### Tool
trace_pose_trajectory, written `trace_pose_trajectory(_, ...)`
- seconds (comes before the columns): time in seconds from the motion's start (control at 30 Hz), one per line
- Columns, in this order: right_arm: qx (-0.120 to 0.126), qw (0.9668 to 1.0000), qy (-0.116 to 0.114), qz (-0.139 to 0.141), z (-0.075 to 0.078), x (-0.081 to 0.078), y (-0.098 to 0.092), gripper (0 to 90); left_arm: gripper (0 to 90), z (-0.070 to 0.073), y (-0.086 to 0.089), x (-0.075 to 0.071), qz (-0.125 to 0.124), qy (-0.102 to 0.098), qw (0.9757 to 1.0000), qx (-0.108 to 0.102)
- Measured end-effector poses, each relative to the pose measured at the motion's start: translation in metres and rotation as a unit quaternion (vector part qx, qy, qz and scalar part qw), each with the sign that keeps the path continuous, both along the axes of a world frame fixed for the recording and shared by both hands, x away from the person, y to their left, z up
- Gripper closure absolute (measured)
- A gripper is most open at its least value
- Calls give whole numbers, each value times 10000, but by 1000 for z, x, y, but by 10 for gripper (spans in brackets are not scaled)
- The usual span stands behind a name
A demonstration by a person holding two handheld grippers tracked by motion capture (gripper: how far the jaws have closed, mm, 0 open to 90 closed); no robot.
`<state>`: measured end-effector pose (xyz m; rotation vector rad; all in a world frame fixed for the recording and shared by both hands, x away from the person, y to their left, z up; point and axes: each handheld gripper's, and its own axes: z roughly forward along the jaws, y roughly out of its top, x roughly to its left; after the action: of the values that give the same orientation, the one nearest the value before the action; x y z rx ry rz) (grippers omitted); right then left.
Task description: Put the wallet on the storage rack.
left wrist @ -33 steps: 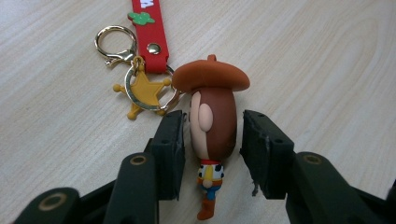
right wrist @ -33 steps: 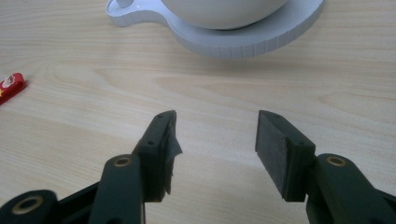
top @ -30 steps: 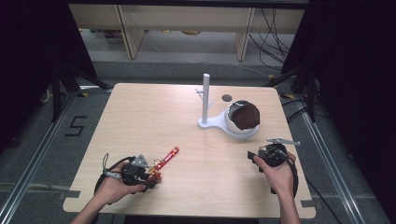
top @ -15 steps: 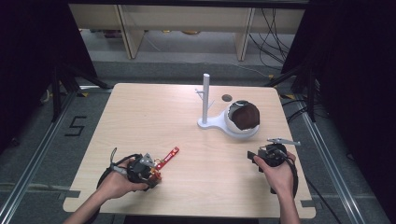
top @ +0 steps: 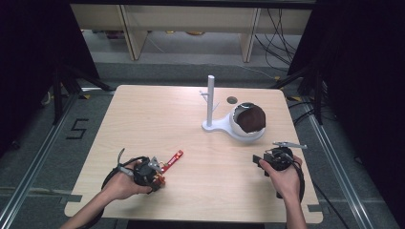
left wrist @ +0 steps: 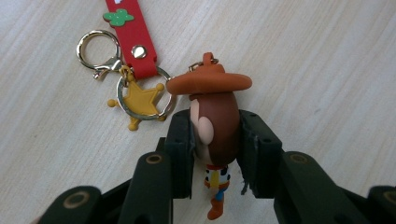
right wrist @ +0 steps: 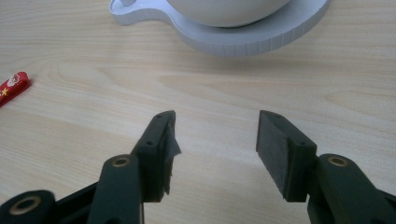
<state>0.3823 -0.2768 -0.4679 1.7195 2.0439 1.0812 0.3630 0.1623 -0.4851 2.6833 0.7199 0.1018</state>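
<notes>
A keychain lies on the wooden table: a red strap (left wrist: 128, 25) (top: 173, 159), a gold ring with a yellow star (left wrist: 139, 99), and a small cowboy figure (left wrist: 217, 116) with an orange hat. My left gripper (left wrist: 215, 140) (top: 152, 172) is shut on the figure's head, its jaws pressing both sides. My right gripper (right wrist: 215, 135) (top: 274, 159) stands open above bare table, nothing between its jaws. A white stand (top: 210, 102) with an upright post and a round bowl-like holder (top: 248, 121) sits at the table's far right-centre; its base (right wrist: 243, 35) shows in the right gripper view.
A small round hole (top: 232, 100) marks the table behind the stand. The tip of the red strap (right wrist: 13, 87) lies at the left in the right gripper view. Shelving and cables stand beyond the table's far edge.
My left gripper has edged right and forward along the keychain, closing on the cowboy figure. The right gripper has stayed put.
</notes>
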Motion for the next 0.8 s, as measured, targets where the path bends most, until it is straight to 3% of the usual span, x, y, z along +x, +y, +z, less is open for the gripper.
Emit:
trace_pose_trajectory(0.17,-32,10000,9,-10,0,0,0,480,672,3,-2,0,-134,-37,9997,193)
trace_pose_trajectory(0.27,-50,10000,-1,66,-1,0,0,479,673,6,-2,-1,-100,-139,9998,138)
trace_pose_trajectory(0.43,1,10000,32,-40,-1,0,1,478,674,14,0,0,-55,-441,9989,-163)
trace_pose_trajectory(0.5,-3,10000,22,-22,-1,0,0,477,674,16,0,-1,142,-518,9974,-476)
trace_pose_trajectory(0.63,-20,10000,13,-22,-2,-1,0,477,674,24,3,0,217,-733,9940,-787)
trace_pose_trajectory(0.67,-15,10000,15,-20,-2,-1,0,477,674,26,3,1,273,-871,9915,-923)
trace_pose_trajectory(0.7,-7,10000,24,-23,-2,-1,0,477,674,28,3,1,291,-902,9910,-948)
trace_pose_trajectory(0.8,-87,9999,-40,-64,-3,0,1,477,675,34,3,3,468,-1106,9838,-1333)
